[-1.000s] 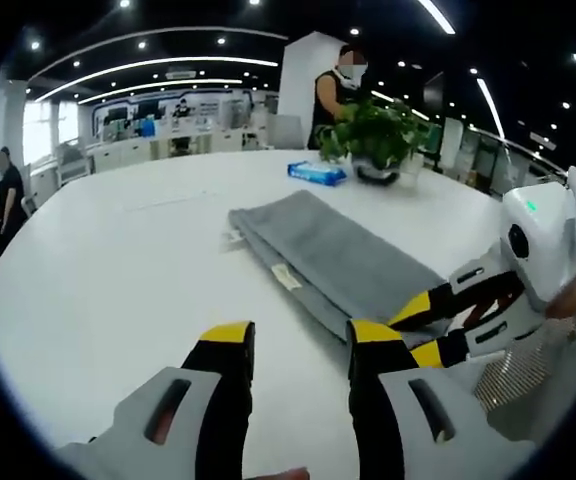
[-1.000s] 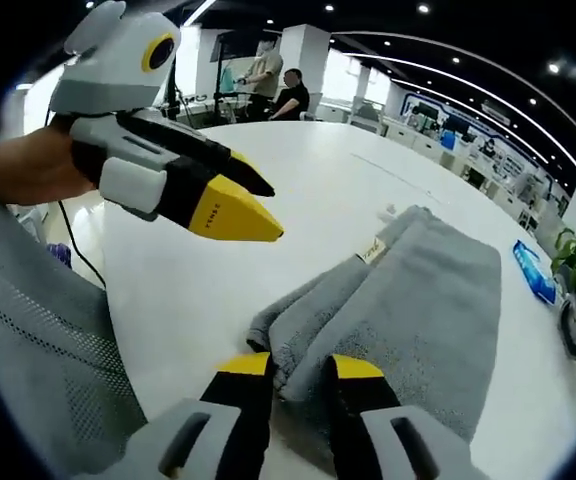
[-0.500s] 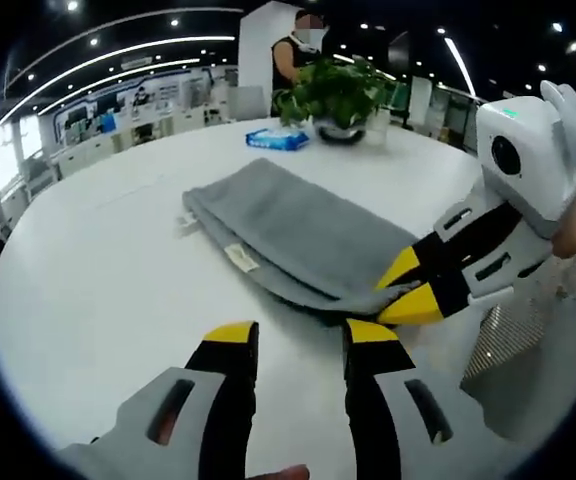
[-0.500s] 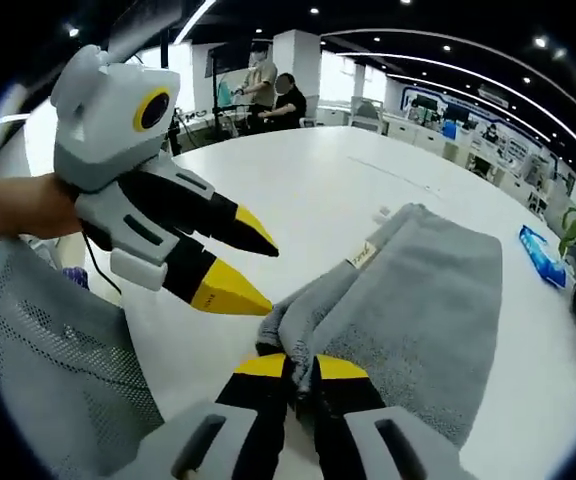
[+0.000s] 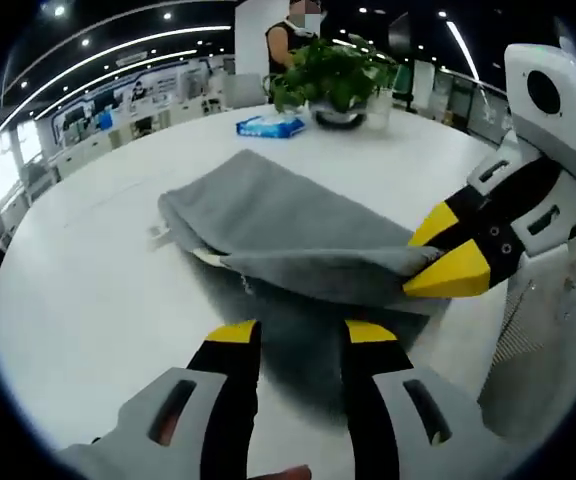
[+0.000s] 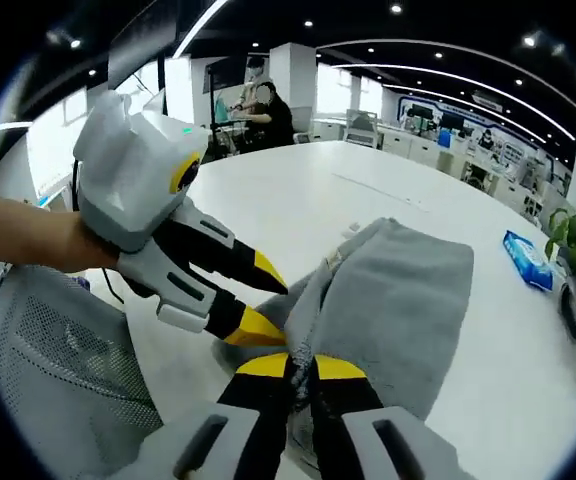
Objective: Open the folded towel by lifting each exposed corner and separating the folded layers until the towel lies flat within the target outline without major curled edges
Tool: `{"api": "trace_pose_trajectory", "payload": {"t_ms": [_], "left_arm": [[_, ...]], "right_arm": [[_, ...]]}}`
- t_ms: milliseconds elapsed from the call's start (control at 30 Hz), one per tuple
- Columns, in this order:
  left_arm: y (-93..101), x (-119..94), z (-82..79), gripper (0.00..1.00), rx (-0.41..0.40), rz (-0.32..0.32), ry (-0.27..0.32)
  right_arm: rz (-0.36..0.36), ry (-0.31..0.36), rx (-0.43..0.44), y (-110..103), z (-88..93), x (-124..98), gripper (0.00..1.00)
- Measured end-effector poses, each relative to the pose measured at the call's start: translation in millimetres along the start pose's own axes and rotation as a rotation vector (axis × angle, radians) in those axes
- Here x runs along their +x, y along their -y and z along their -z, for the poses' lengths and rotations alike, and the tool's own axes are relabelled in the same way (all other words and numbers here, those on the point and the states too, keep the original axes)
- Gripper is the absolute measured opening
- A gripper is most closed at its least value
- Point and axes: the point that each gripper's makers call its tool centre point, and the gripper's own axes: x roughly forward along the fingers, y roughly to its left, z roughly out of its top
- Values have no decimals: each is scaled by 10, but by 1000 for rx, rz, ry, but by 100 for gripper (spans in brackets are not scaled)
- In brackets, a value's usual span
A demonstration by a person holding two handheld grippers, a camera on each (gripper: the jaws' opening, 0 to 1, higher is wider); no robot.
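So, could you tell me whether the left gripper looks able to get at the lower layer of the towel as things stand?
Probably yes. The right gripper holds the towel's top layer lifted off the table, and the left gripper, jaws open, points at the shadowed gap beneath with nothing between.

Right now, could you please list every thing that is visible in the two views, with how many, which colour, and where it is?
towel: one, grey, on the table, near corner lifted
table: one, white, under the towel
potted plant: one, green, far side of the table
tissue pack: one, blue, beside the plant
mesh chair: one, grey, at the table's near edge
people: several, background
right hand-held gripper: yellow-tipped, shut on the towel corner
left hand-held gripper: yellow-tipped, open, over the towel's near edge
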Motion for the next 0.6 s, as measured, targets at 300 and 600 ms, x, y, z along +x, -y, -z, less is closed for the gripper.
{"api": "trace_pose_trajectory", "payload": {"t_ms": [300, 600], "left_arm": [[-38, 139, 56, 31, -26, -59, 12], [-43, 116, 81, 31, -53, -85, 108]], "right_arm": [[40, 8, -34, 360, 126, -139, 4], [82, 9, 1, 638, 259, -248, 3]]}}
